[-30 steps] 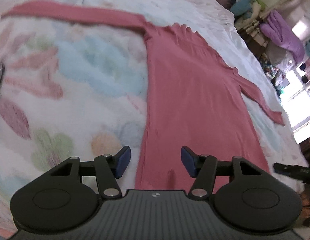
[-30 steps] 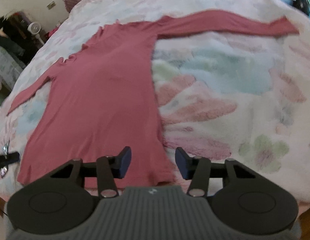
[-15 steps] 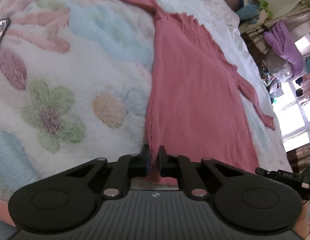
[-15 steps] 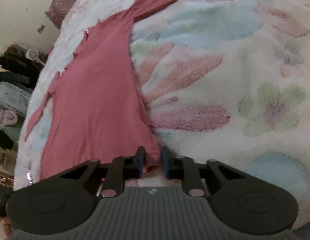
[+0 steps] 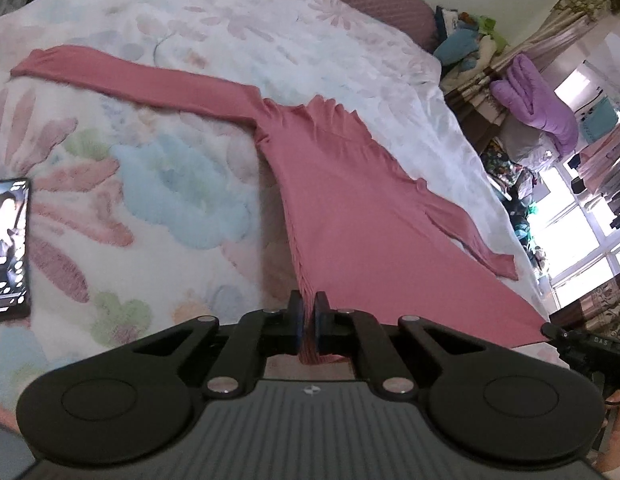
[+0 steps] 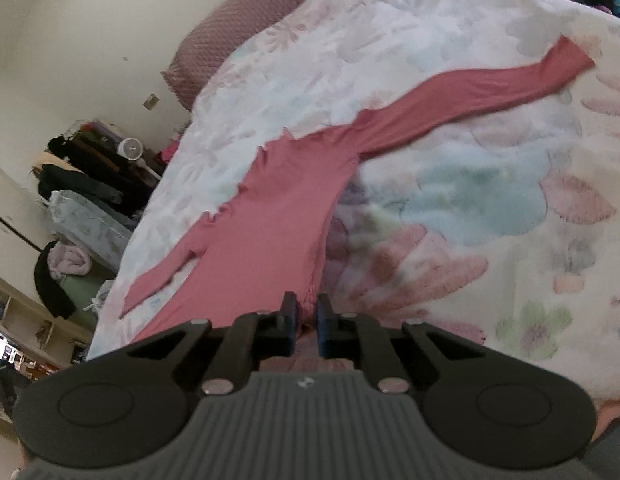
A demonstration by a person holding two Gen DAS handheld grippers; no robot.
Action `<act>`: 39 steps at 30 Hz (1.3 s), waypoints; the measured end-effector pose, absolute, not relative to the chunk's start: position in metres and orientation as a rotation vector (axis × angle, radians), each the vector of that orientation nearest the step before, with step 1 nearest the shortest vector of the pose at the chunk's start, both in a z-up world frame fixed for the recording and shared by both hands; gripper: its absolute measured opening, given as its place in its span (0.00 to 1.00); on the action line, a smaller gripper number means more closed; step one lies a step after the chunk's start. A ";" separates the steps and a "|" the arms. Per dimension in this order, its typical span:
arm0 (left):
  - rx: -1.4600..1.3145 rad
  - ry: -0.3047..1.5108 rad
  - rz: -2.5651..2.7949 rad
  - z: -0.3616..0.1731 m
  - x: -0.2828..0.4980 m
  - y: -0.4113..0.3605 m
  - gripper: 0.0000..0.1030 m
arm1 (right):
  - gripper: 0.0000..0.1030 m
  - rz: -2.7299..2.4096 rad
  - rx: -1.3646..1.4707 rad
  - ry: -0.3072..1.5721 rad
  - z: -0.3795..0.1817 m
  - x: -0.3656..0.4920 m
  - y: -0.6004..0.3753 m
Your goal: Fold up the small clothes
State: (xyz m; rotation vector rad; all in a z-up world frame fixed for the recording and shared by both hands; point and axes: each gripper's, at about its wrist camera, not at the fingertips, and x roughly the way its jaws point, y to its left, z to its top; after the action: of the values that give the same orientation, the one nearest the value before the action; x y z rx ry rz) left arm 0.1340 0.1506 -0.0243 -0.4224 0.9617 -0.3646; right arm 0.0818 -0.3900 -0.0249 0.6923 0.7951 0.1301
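Pink top [image 5: 350, 216] on floral blanket [image 5: 158, 184], long axis running away from me, neck far. Left view: my left gripper [image 5: 306, 316] clamped on hem corner. Right view: my right gripper [image 6: 306, 316] pinching the other hem corner of pink top [image 6: 270, 216], sleeves spread sideways.

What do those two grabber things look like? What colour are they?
Both look alike. The left gripper and the right gripper are mostly black, with a grey ribbed body bearing a small white mark. Each has two big round black discs, flat black link bars with silver rivets, and two fingers lined with blue pads. No cables, sleeves or clothing are clearly visible.
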 end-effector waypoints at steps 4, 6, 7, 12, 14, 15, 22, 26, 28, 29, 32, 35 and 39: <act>-0.387 1.010 -0.345 -0.037 0.128 0.151 0.04 | 0.04 0.131 0.672 0.842 -0.027 0.070 -0.385; -0.377 1.039 -0.330 -0.051 0.129 0.151 0.04 | 0.04 0.121 0.652 0.876 -0.043 0.069 -0.379; -0.371 1.057 -0.325 -0.062 0.130 0.150 0.04 | 0.04 0.116 0.656 0.893 -0.053 0.069 -0.380; -0.301 1.146 -0.286 -0.108 0.141 0.139 0.04 | 0.04 0.089 0.697 0.987 -0.112 0.074 -0.381; -0.262 1.168 -0.276 -0.120 0.144 0.135 0.04 | 0.04 0.068 0.673 1.018 -0.129 0.074 -0.377; -0.244 1.175 -0.277 -0.124 0.144 0.133 0.04 | 0.04 0.055 0.655 1.033 -0.137 0.075 -0.375; -0.151 1.236 -0.290 -0.128 0.151 0.123 0.19 | 0.08 0.030 0.578 1.109 -0.161 0.082 -0.364; -0.133 1.236 -0.333 -0.108 0.156 0.130 0.33 | 0.40 0.007 0.483 1.100 -0.142 0.084 -0.362; -0.121 1.186 -0.327 -0.092 0.161 0.139 0.50 | 0.47 -0.025 0.419 1.065 -0.126 0.085 -0.364; -0.119 1.155 -0.315 -0.083 0.166 0.145 0.50 | 0.48 -0.041 0.394 1.051 -0.119 0.087 -0.367; -0.147 1.086 -0.271 -0.064 0.186 0.168 0.50 | 0.54 -0.083 0.349 1.013 -0.102 0.104 -0.376; -0.229 1.005 -0.189 -0.051 0.218 0.202 0.51 | 0.59 -0.119 0.350 0.973 -0.092 0.127 -0.382; -0.382 0.902 -0.045 -0.045 0.270 0.260 0.54 | 0.63 -0.147 0.355 0.951 -0.085 0.166 -0.378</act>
State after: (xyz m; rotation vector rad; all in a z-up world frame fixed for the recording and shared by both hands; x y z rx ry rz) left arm 0.2695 0.2597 -0.0445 -0.3819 0.9024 -0.0452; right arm 0.1656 -0.3779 -0.0854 0.3547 0.9514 -0.1472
